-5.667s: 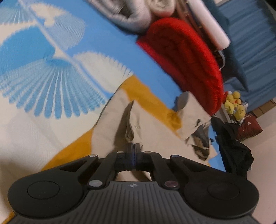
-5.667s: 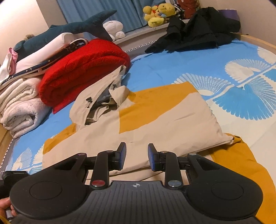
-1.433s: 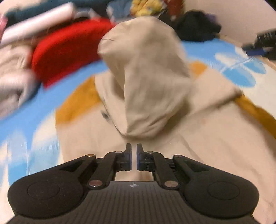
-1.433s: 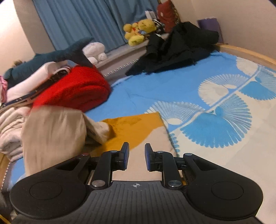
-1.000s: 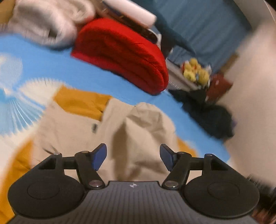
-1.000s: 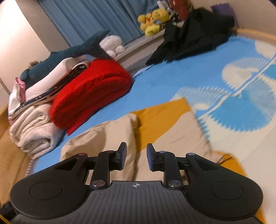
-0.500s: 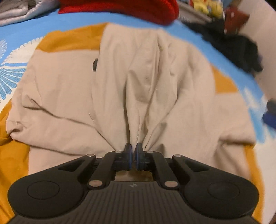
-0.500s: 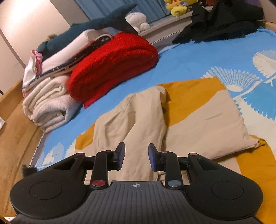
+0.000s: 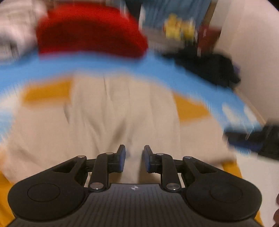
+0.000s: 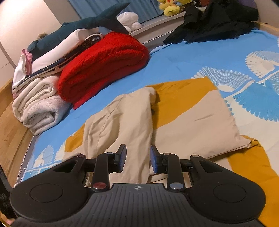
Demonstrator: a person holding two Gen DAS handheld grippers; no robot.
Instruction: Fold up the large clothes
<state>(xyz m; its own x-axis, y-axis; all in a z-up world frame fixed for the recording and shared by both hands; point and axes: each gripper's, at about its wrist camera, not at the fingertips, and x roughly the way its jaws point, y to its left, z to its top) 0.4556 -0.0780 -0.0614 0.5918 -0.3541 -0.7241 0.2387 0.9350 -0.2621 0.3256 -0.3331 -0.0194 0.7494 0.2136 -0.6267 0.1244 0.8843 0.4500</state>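
Observation:
A large beige and mustard garment (image 10: 191, 118) lies spread on the blue patterned bed sheet (image 10: 191, 57). A beige strip (image 10: 129, 122) is folded down over its middle. In the blurred left wrist view the garment (image 9: 113, 111) fills the centre. My left gripper (image 9: 134, 157) is open and empty just above the beige cloth. My right gripper (image 10: 136, 158) is open and empty over the near end of the folded strip.
A folded red blanket (image 10: 104, 62) and a stack of white towels (image 10: 36, 106) lie at the bed's far left, with a shark plush (image 10: 87, 22) on top. A black clothes heap (image 10: 218, 21) and yellow plush toys (image 10: 170, 7) sit at the back right. A wooden bed edge (image 10: 10, 129) runs on the left.
My left gripper was shut on the beige cloth half a second ago; its jaws have opened, let the cloth go and it is moving fast. The folded strip now lies flat.

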